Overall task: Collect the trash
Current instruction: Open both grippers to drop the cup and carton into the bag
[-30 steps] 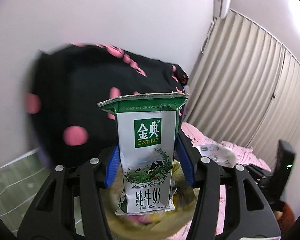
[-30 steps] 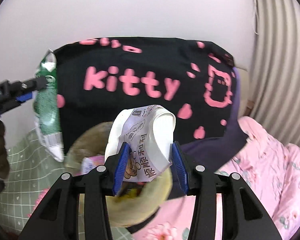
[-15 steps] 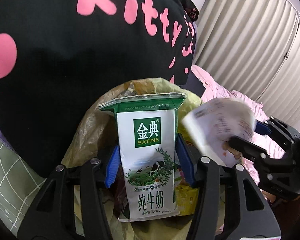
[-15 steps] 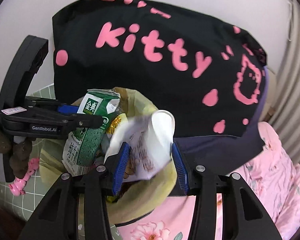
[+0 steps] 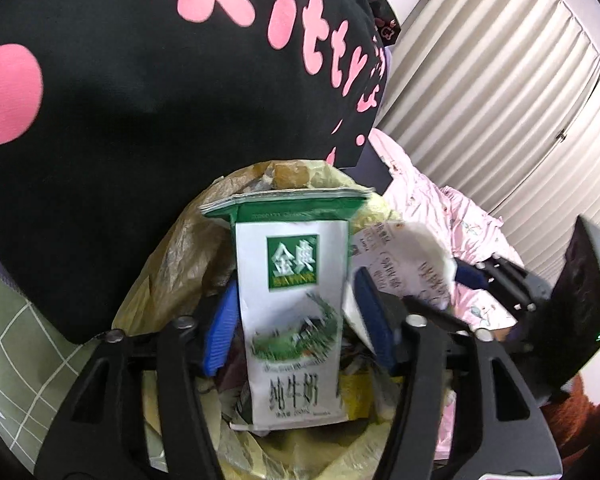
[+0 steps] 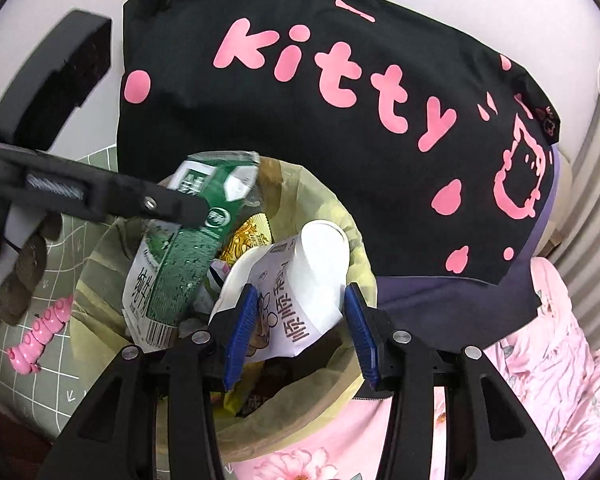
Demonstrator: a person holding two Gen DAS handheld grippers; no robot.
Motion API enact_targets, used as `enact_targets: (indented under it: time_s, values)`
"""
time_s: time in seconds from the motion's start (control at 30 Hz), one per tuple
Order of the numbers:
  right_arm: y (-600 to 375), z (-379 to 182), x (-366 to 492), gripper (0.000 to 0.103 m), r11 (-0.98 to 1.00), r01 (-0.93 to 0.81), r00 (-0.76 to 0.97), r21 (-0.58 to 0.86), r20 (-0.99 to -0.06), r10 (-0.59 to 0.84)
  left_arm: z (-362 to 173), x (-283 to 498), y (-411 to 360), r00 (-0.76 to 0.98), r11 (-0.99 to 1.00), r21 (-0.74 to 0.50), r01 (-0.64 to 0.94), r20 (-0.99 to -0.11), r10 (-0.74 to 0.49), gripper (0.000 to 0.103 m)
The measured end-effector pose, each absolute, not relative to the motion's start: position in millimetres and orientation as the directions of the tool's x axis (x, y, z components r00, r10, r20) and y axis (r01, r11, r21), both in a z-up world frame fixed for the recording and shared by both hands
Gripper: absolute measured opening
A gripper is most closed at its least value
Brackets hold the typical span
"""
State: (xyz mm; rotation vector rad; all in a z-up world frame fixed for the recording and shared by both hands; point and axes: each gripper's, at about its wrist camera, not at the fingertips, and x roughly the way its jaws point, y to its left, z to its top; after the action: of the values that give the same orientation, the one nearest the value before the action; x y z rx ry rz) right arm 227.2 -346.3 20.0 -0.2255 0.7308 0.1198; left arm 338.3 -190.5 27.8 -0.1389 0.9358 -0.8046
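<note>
A green and white milk carton (image 5: pixel 292 312) hangs between the fingers of my left gripper (image 5: pixel 296 320), over the mouth of a trash bin lined with a yellowish bag (image 5: pixel 180 256). The jaws have spread and gaps show beside the carton. The carton also shows in the right wrist view (image 6: pixel 180 256), over the bin (image 6: pixel 340 216). My right gripper (image 6: pixel 298 328) holds a crumpled white paper cup (image 6: pixel 300 288) over the same bin; its jaws are wide, with a gap on the right. The cup shows in the left wrist view (image 5: pixel 408 264).
A black pillow with pink "kitty" lettering (image 6: pixel 340 92) stands right behind the bin. Pink bedding (image 6: pixel 560 360) lies to the right, a green checked sheet (image 6: pixel 60 344) with a pink toy (image 6: pixel 40 332) to the left. Curtains (image 5: pixel 500 80) hang at the right.
Both grippers have come down over the bin. Both sets of jaws have opened wider around the carton and the cup, and the carton looks blurred and lower.
</note>
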Motion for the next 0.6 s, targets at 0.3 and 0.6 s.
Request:
enact_targets:
  time_s: [0.3,0.6]
  values:
    - [-345,32,201,0.053,0.990,-0.079,0.779,-0.115,-0.627,-0.011,59,284,-152,0.495,0.764,-0.384,0.518,-0.594,-0.634,0.069]
    - [-308,55,135,0.053,0.993,-0.116,0.817,0.021,-0.567,0.107,58,173,-77,0.717,0.934,-0.217,0.283,-0.599,-0.356,0.070]
